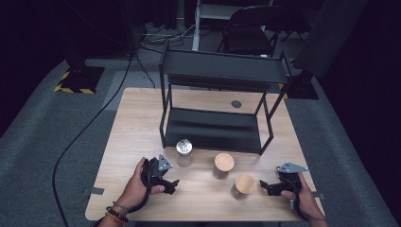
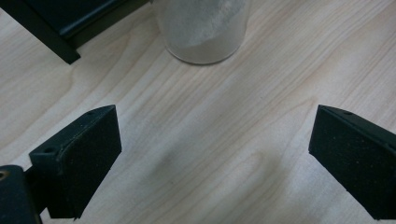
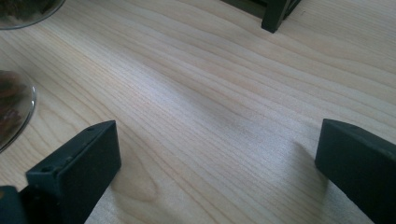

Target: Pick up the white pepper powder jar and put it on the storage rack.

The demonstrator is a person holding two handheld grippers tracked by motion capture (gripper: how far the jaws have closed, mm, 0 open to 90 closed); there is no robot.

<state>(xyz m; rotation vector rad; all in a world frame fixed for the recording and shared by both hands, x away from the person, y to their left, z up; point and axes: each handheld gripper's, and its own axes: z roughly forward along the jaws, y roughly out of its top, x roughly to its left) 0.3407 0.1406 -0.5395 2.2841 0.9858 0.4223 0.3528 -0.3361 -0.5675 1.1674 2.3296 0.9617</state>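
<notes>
While both claws rest low over the counter (image 1: pixel 142 123), nothing is gripped: the left claw (image 2: pixel 212 156) is spread wide, bare wood between its jaws, and the right claw (image 3: pixel 217 163) is likewise released over empty wood. Directly ahead of the left claw, at the top centre of the left gripper view, the base of a glass jar (image 2: pixel 201 30) holding pale powder is seen, near but not touched. In the high view the same jar sits just right of the left claw, in front of the black shelf rack (image 1: pixel 222 71). Two wooden-lidded jars (image 1: pixel 223 164) (image 1: pixel 244 185) stand in the lower centre, the nearer one just left of the right claw.

The step in hand is judged to be an approach to the powder jar. For the next move, the left claw would need to be advanced until the jar lies between the jaws, kept level, then closed gently around the glass.
</notes>
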